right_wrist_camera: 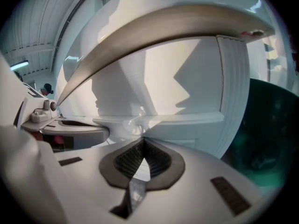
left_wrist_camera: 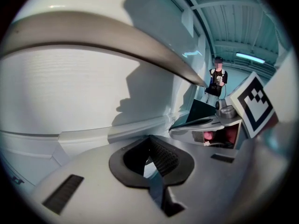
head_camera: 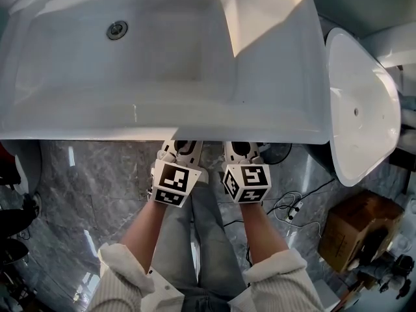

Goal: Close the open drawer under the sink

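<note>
Both left gripper point(left_wrist_camera: 150, 138) and right gripper point(right_wrist_camera: 142, 140), jaws pressed together, face one drawer point(right_wrist_camera: 187, 83) beneath one sink point(head_camera: 162, 119).

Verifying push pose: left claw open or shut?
Shut: left claw jaws meet at the tips, nothing between them, facing the white panel.

Side by side: left tongs point(left_wrist_camera: 152, 157), right tongs point(right_wrist_camera: 141, 160), jaws together, empty; left forearm point(head_camera: 144, 229), right forearm point(head_camera: 263, 229) parallel, stretched forward.

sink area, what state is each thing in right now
sink: basin empty
drawer: looks pushed in, nothing juts past the sink rim
left gripper: shut, holding nothing
right gripper: shut, holding nothing
tub: empty
</note>
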